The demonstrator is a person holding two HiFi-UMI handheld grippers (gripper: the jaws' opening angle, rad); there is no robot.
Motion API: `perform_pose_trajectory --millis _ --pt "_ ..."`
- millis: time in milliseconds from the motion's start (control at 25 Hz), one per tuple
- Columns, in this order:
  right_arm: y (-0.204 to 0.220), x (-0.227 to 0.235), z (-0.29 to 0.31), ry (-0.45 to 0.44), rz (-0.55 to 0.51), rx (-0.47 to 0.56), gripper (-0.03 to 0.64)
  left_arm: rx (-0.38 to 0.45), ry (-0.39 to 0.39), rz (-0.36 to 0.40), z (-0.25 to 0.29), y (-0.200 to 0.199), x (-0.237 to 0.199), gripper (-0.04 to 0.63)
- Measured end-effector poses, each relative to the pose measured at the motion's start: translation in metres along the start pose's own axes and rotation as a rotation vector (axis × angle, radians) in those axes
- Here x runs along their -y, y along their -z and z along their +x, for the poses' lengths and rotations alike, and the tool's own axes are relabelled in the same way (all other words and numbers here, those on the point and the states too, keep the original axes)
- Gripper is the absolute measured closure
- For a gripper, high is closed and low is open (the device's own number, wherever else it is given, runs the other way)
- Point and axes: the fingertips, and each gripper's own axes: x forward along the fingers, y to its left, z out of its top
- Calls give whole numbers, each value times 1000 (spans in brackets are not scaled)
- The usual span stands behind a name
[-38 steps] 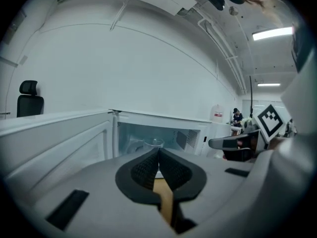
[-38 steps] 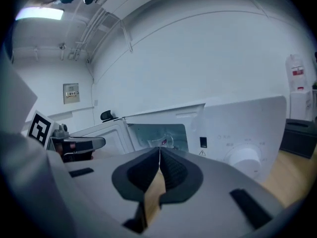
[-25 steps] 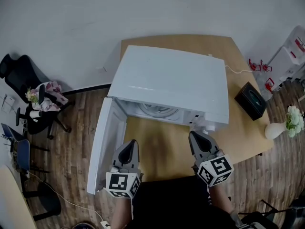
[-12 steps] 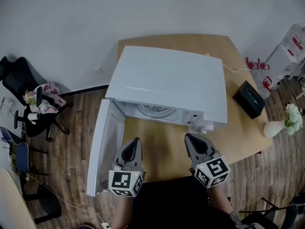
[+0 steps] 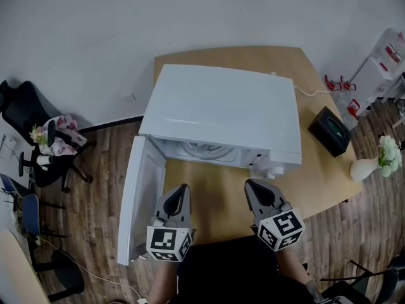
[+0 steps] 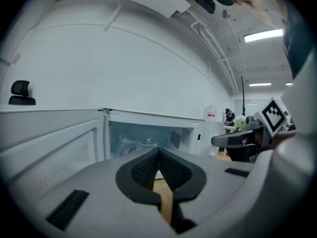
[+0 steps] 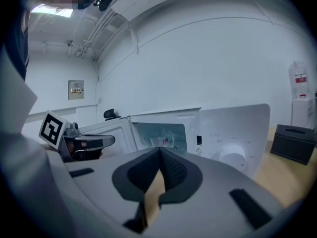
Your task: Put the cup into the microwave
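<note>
Inside open microwave (image 5: pixel 221 106): cup (image 7: pixel 161 142). Outside, left gripper (image 5: pixel 181 190), right gripper (image 5: pixel 253 186): fingers (image 6: pixel 143 170) together, empty.

Microwave (image 5: pixel 221 116) on table (image 5: pixel 212 198), door (image 5: pixel 142 196) open; L hand-held gripper (image 5: pixel 180 189), R hand-held gripper (image 5: pixel 252 185) before it.

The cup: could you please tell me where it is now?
In the right gripper view, the clear cup stands inside the open microwave, left of its control dial and right of its door.
</note>
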Motion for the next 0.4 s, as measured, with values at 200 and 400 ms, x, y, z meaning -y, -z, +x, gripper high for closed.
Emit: perform_pose_trajectory --millis 200,400 --pt "0 -2 0 -4 3 -3 624 -7 14 9 4 0 5 591" --pt "0 1 -1 -4 10 -9 624 -23 19 12 5 3 9 591"
